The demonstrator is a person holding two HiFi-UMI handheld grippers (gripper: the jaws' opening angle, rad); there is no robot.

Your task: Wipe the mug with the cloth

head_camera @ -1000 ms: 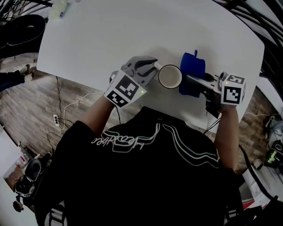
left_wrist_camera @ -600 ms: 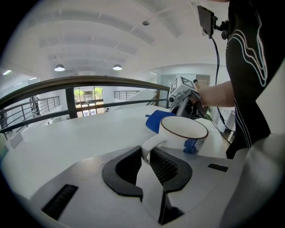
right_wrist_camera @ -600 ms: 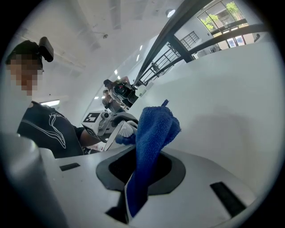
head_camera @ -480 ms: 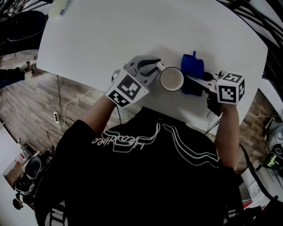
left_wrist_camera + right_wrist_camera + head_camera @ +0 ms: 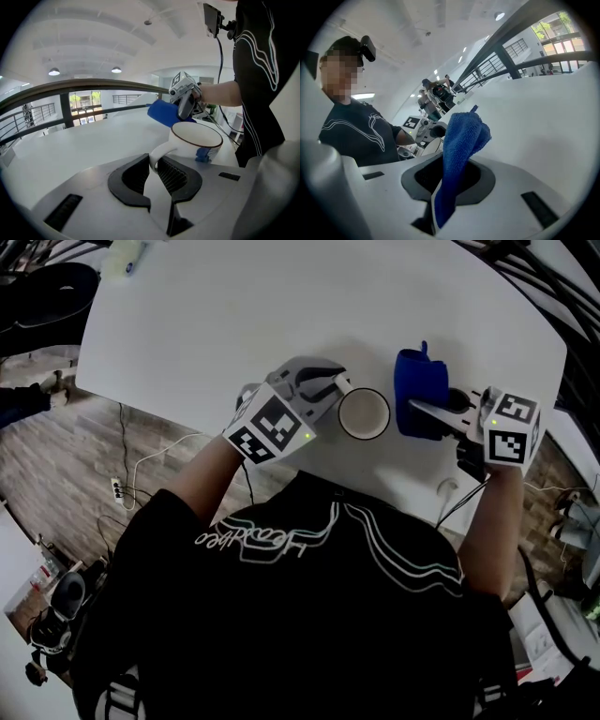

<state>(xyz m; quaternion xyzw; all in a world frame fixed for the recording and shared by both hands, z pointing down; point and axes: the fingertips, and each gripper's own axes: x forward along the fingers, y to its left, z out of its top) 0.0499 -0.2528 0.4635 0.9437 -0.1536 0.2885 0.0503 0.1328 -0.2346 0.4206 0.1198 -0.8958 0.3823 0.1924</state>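
A white mug (image 5: 364, 414) with a dark rim stands upright near the front edge of the white table (image 5: 281, 306). My left gripper (image 5: 330, 381) is at its left; its jaws have just been closing, and the pads now press on the mug's handle (image 5: 157, 152). In the left gripper view the mug (image 5: 197, 140) sits just beyond the fingers. My right gripper (image 5: 422, 409) is shut on a folded blue cloth (image 5: 419, 393), which hangs a little to the right of the mug, apart from it. In the right gripper view the cloth (image 5: 459, 150) sticks up between the jaws.
A pale yellowish object (image 5: 127, 259) lies at the table's far left corner. A white cable and a power strip (image 5: 117, 491) are on the wooden floor at the left. The person's body is close against the table's near edge.
The right gripper has drawn back to the right with the cloth, off the mug's side, and has rolled. The mug and the left gripper have stayed put.
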